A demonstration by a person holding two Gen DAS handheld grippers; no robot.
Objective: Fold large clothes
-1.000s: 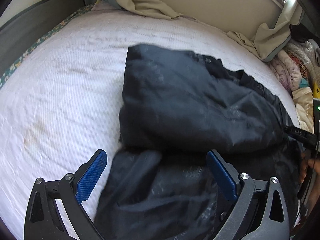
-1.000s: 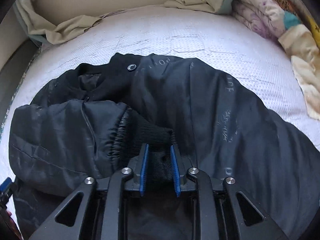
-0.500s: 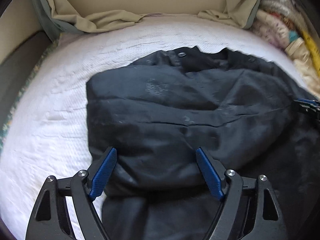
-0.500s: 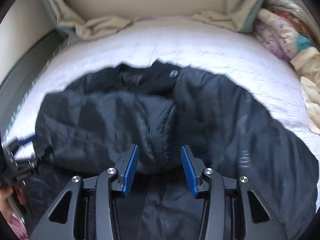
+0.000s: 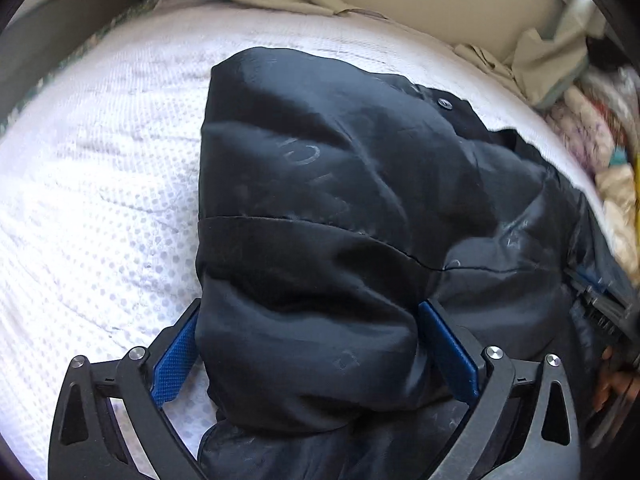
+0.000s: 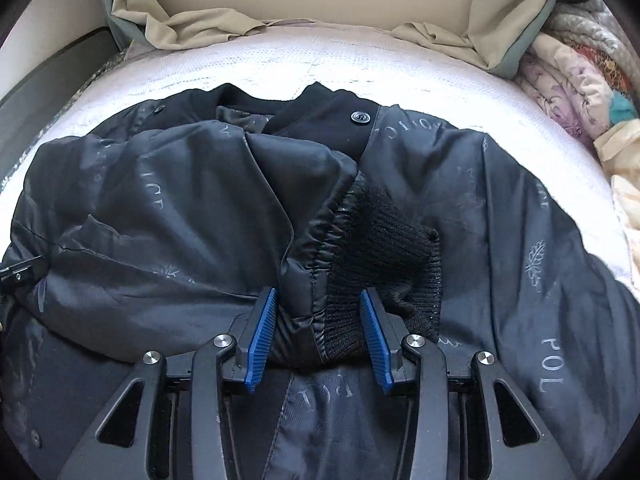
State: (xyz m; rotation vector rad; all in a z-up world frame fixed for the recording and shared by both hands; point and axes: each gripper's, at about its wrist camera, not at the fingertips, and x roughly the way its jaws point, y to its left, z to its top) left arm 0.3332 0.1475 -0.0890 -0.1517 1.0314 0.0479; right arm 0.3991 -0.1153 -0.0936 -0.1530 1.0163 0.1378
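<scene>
Now the left tongs (image 5: 316,344) have just spread wide around the black padded jacket (image 5: 340,184); the right tongs (image 6: 316,328) stand part-open astride its knit cuff (image 6: 384,256).

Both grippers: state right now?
Left gripper: just opened wide, fold of black padded jacket between.
Right gripper: just opened, jacket's black knit cuff between.

We see the jacket (image 6: 460,208) lying on the mattress (image 6: 400,64); behind the jacket, crumpled sheets (image 6: 208,28) line the far edge, and piled quilts (image 6: 576,80) sit to its right.
</scene>
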